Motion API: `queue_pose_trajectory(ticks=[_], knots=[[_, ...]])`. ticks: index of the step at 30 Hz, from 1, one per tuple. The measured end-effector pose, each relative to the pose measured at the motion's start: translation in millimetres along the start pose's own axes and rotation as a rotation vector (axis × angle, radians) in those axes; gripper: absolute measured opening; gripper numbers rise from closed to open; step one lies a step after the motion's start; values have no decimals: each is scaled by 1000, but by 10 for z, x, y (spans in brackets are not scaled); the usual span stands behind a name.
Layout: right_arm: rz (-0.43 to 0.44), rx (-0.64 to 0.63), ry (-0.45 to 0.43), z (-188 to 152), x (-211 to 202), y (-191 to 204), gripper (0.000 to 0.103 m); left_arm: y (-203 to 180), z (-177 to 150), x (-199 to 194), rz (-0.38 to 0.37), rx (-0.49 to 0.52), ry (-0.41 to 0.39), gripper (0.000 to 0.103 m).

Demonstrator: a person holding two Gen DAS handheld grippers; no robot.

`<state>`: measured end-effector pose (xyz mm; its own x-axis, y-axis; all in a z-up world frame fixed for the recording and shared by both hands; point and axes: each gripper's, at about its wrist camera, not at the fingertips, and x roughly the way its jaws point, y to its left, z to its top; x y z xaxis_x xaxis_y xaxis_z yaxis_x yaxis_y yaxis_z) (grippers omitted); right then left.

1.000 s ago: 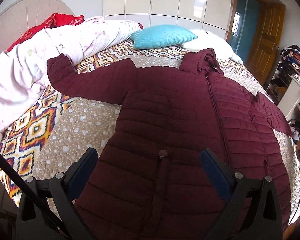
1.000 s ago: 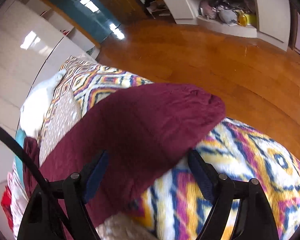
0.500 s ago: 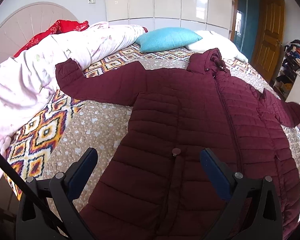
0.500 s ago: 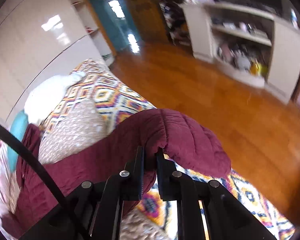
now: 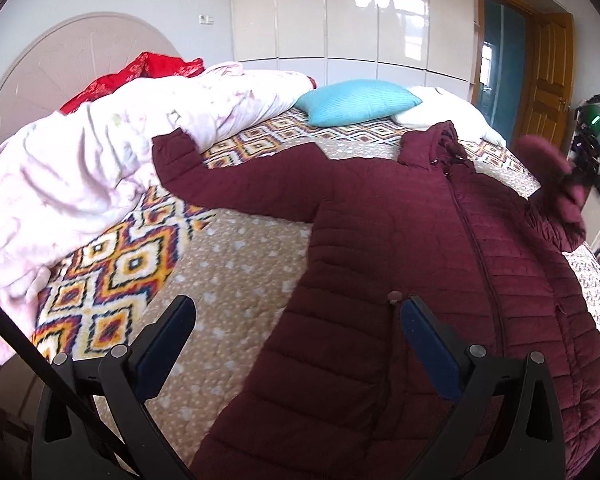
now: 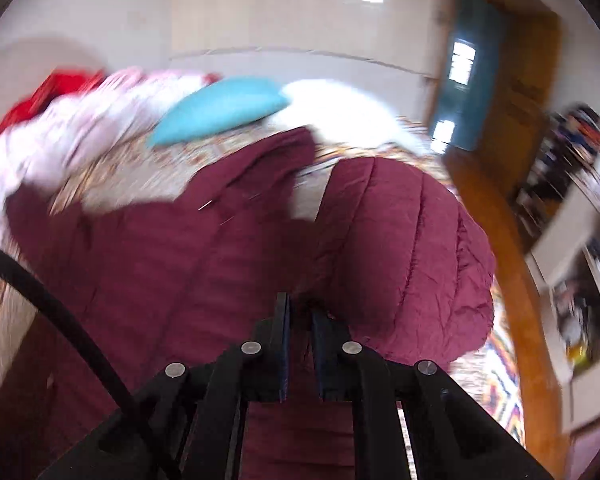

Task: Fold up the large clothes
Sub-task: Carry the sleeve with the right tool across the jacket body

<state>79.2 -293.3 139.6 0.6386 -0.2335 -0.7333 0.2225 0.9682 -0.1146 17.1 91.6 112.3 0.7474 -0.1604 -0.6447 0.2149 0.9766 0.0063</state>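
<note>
Pink quilt [image 5: 100, 168] was bunched along the left of the bed [image 5: 228, 280], likely shoved aside to free room for folding. Left sleeve [image 5: 236, 184] lay stretched flat toward it, untouched. Left tongs [image 5: 296, 340] hung wide and empty over the hem side of the maroon puffer coat [image 5: 400, 280], probably waiting their turn. The coat lay front up, zipped, spread across the bed, hood toward the blue pillow [image 5: 356, 102]. Right tongs [image 6: 300, 312] were clamped narrow on the right sleeve [image 6: 400, 248], lifted off the bed near its cuff, apparently so it could swing across the chest as a first fold. No brand, label or readable writing showed anywhere.
</note>
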Motion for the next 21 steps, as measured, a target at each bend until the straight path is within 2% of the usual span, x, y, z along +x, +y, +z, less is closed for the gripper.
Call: queue_pose_trajectory(ticks=[3,6,8,9,10,11,16,21], knots=[[75,-109,96,-199,332,565,11,108,-36,-17,5,-18,8,103],[126,-120,165,-379,571,824,17,183,-74,-58,13,-26,-1,103],[142,-103,186,-465,626,893,36,212,-91,-61,22,-28,-2,103],[148,-88,190,-496,640,887,42,222,-99,-56,23,-31,0,103],[154,-70,187,-536,628,878,54,230,-104,-48,22,-35,2,103],[161,-65,186,-520,608,910,62,235,-111,-40,21,-40,6,103],[217,-25,160,-552,434,782,64,205,-131,14,4,-55,23,103],[244,137,103,-672,109,258,72,31,-68,99,-40,-30,28,103]])
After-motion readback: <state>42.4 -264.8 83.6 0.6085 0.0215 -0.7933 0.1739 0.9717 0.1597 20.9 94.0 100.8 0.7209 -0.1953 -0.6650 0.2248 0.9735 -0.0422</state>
